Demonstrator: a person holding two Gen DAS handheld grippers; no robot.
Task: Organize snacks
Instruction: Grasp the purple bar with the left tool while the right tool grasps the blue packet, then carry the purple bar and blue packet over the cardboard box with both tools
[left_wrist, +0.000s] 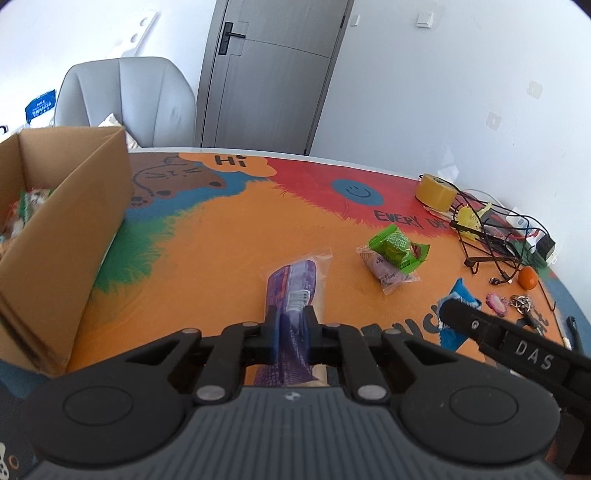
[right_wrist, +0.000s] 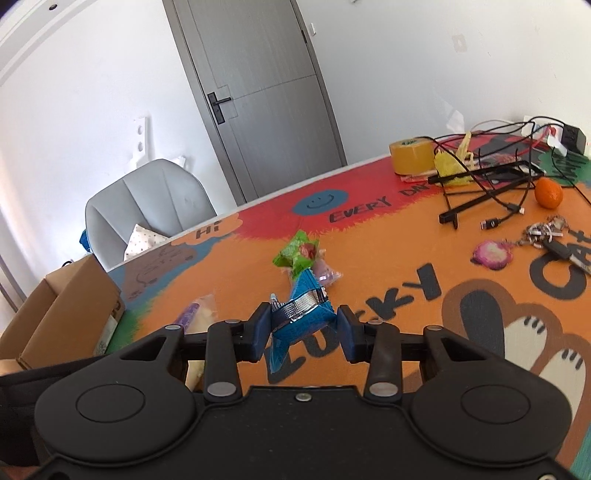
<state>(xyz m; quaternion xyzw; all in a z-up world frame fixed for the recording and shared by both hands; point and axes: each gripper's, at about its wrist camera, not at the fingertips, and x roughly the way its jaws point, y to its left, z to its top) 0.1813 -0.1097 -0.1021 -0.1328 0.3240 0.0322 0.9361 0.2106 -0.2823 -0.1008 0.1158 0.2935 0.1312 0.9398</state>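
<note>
Holding a snack in each claw: my left gripper (left_wrist: 290, 325) pinches the long purple plastic-wrapped snack bar (left_wrist: 293, 291), its long axis pointing straight ahead, and my right gripper (right_wrist: 303, 326) is clamped on the crinkly blue foil snack packet (right_wrist: 304, 310). The open brown cardboard box (left_wrist: 55, 221) sits at the tabletop's left edge, nearer my left claw, so I reckon that goes first.

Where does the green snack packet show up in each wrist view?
Left wrist: green snack packet right of centre, lying on a purple packet.
Right wrist: green snack packet at centre, just beyond the blue packet.
Shared landmark: blue smiley face printed on the table, behind it.
</note>
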